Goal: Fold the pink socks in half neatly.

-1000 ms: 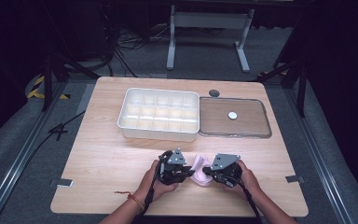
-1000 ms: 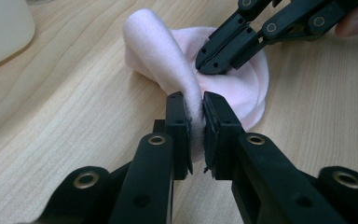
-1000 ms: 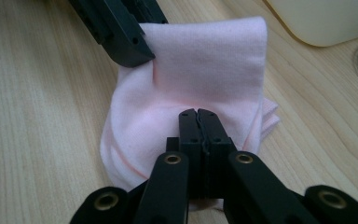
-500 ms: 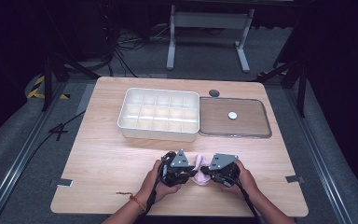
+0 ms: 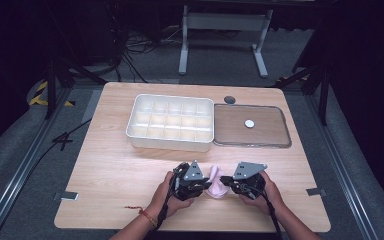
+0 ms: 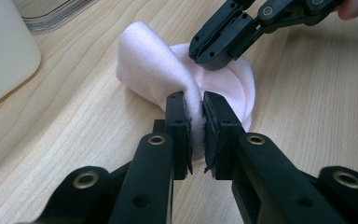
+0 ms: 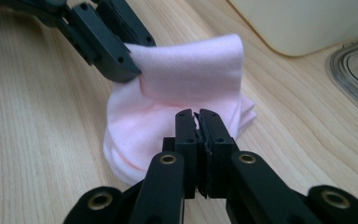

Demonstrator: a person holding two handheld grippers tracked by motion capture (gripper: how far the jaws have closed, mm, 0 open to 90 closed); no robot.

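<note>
stage: early, pink cloth (image 5: 216, 182) bunched on counter (image 5: 110, 170) near front edge | left gripper (image 6: 195, 116) fingers pinching a cloth fold | right gripper (image 7: 197, 122) fingers closed, thin edge maybe caught, hard to tell | divided box (image 5: 171, 122) unused, folding/stowing left

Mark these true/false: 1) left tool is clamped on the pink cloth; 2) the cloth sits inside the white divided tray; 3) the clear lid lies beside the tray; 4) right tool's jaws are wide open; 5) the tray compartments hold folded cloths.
1) True. The left tool has a fold of the pink cloth pinched between its pads.
2) False. The cloth lies on the wooden table, nearer the person than the white divided tray.
3) True. The clear lid lies flat on the table, right next to the tray.
4) False. The right tool has its jaws together, at the cloth's edge.
5) False. The compartments look empty.
</note>
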